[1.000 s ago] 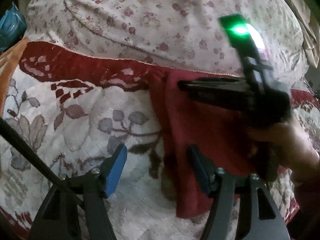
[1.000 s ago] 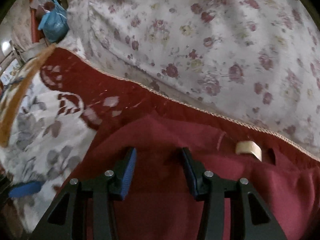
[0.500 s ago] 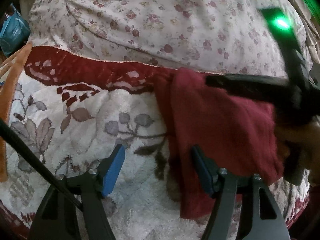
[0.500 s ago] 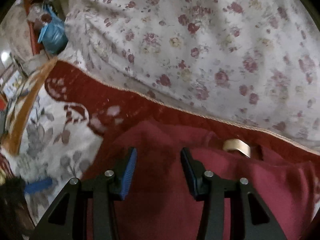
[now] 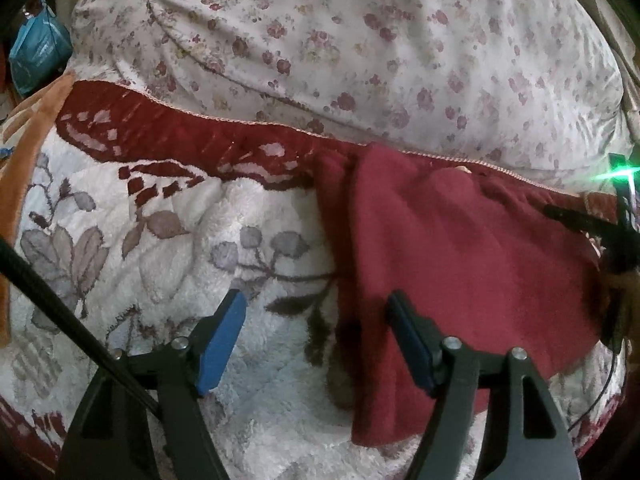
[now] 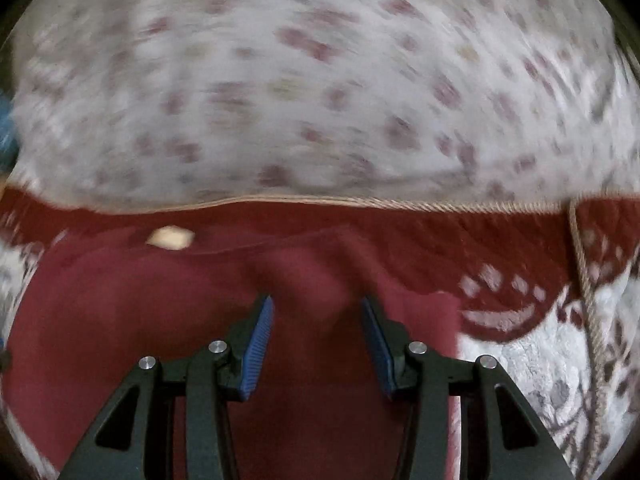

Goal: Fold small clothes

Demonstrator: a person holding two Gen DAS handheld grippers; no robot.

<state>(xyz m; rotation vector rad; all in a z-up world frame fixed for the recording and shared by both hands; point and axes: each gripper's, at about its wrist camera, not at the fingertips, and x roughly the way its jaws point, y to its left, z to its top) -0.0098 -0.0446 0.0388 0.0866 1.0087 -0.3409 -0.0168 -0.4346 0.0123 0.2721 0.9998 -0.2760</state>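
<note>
A dark red fleece garment [image 5: 460, 260] lies flat on a white blanket with leaf patterns [image 5: 160, 240]. My left gripper [image 5: 316, 300] hovers over the garment's left edge. Its jaws are opening, and only that edge and blanket show between the blue pads. The black body of the right tool [image 5: 618, 236], with a green light, sits at the garment's right end. In the blurred right wrist view, my right gripper [image 6: 317, 301] stands open low over the garment [image 6: 140, 320]. A raised fold lies between its fingers, not visibly pinched. A tan label [image 6: 170, 237] shows at the far edge.
A white sheet with small red flowers [image 5: 360, 40] bulges behind the blanket's dark red border [image 5: 180, 132]. A blue bag [image 5: 38, 52] and an orange cloth [image 5: 32, 120] lie at the far left. A black cable [image 5: 60, 312] crosses the lower left. A tan cord [image 6: 588, 280] edges the blanket on the right.
My right gripper swept to the right across the garment, so the tan label now lies to its left. The left jaws have spread wider. More of the garment shows.
</note>
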